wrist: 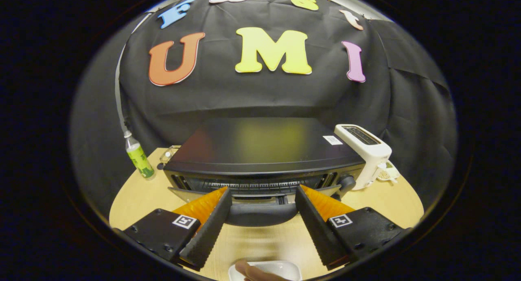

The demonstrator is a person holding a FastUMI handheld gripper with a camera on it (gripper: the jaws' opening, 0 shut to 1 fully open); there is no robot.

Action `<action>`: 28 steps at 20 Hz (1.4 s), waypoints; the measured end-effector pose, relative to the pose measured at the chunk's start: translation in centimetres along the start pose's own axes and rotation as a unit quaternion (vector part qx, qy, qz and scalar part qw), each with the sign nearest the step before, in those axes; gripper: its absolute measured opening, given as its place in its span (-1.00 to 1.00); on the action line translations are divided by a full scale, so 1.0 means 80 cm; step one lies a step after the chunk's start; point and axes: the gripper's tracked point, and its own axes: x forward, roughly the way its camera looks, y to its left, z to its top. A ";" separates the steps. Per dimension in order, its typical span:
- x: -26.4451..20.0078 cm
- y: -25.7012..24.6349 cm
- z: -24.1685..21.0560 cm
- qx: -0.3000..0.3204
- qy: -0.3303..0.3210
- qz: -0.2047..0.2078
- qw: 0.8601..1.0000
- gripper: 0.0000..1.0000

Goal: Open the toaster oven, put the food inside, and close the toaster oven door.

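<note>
Hovering tongs [262, 195] spread apart, toaster oven [264, 150] just ahead, its handle [260, 214] between the fingers

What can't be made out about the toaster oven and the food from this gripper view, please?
- Toaster oven interior: hidden by its own top; the door tips slightly open.
- Door handle: its ends lie behind the fingers of the open gripper, so jaw contact is unclear.
- Food on the white plate: cut off at the view's bottom; kind unknown.
- Small clear item behind the bottle: too small to identify.
</note>
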 end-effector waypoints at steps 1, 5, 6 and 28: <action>-0.005 -0.001 -0.006 -0.003 0.002 -0.001 1.000 1.00; -0.021 -0.001 -0.027 -0.005 -0.013 0.002 1.000 1.00; -0.023 -0.002 -0.034 -0.006 -0.019 0.005 1.000 1.00; -0.039 0.005 -0.192 -0.047 0.084 0.014 0.995 1.00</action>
